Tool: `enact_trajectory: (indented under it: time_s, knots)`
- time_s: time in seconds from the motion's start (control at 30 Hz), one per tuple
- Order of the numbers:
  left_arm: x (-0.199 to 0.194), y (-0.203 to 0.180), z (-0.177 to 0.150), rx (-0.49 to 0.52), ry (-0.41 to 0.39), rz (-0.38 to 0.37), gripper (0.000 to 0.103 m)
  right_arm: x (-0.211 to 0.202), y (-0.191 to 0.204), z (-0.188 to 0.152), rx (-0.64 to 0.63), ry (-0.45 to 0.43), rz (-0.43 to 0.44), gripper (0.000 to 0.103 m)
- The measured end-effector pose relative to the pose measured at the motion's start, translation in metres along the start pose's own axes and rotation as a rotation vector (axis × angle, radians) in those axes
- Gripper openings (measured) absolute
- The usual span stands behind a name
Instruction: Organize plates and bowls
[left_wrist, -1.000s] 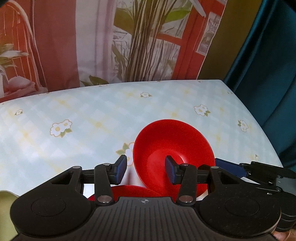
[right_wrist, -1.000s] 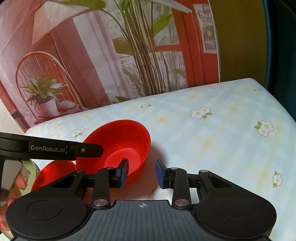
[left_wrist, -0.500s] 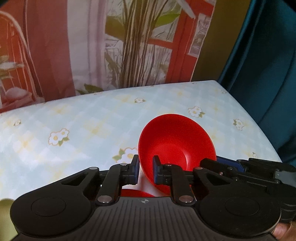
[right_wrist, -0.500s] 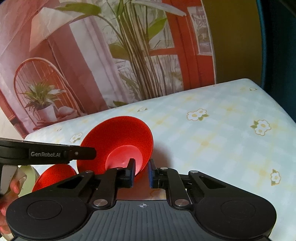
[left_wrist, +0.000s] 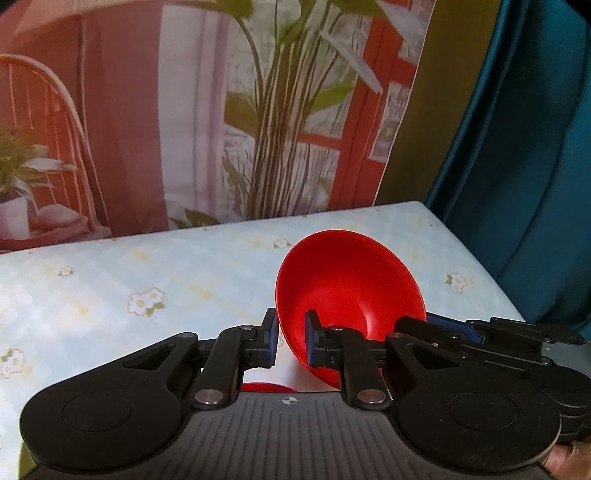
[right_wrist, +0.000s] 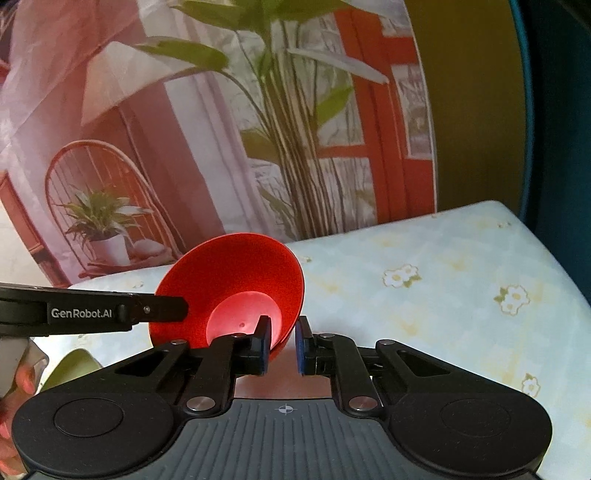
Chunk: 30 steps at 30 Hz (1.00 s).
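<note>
Bowl held: a glossy red plastic bowl (left_wrist: 351, 295) is being gripped by both grippers at once, tilted so that its opening is facing the cameras, and it appears to be hanging clear of the worktop (left_wrist: 110, 288) near the right edge.

Left gripper: the left gripper (left_wrist: 290, 341) is being kept almost fully closed, its blue pads pinching the bowl's near rim, one pad outside the wall and one inside.

Right gripper: the right gripper (right_wrist: 282, 345) is likewise being kept nearly closed on the rim at the other side, one pad inside the bowl and one outside.

Reason for the hold: two grips on opposite parts of the rim are probably being used so that the smooth, thin wall is not swivelling in a single pinch while the bowl is being carried.

Reason for the tilt: the tilt is judged to follow from both grippers pointing downward.

Bowls counted: one held bowl is being shown; a sliver of a second red dish (left_wrist: 267, 387) is being glimpsed under the left gripper, towards the near edge of the worktop; whether it is a bowl or a plate cannot be told.

Other ware: a pale green rounded piece (right_wrist: 72, 365) is being seen at the near left of the worktop; its kind cannot be told.

Step in hand: a lift towards stacking is being judged likely.
</note>
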<state>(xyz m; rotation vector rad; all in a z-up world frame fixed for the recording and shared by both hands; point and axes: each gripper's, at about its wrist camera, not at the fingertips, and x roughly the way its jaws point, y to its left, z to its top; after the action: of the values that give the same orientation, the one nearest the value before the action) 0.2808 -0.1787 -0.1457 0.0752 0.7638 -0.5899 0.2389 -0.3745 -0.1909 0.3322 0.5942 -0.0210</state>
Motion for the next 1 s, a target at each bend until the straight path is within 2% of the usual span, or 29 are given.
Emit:
enact_trajectory:
  time_s: [0.2,0.5,0.7,1.0]
  knots:
    - [-0.023,0.009,-0.009,-0.011,-0.027,-0.012,0.016,-0.013,0.02,0.001,-0.027,0.001,0.006,0.013]
    - [-0.051,0.027,-0.035,-0.09,-0.043,-0.01,0.016,-0.027,0.051,-0.008,-0.066,0.016,0.023,0.013]
    - [-0.059,0.035,-0.056,-0.146,-0.048,0.024,0.016,-0.028,0.064,-0.02,-0.087,0.041,0.048,0.013]
    - [-0.058,0.041,-0.074,-0.208,-0.031,0.02,0.016,-0.02,0.07,-0.039,-0.124,0.115,0.069,0.013]
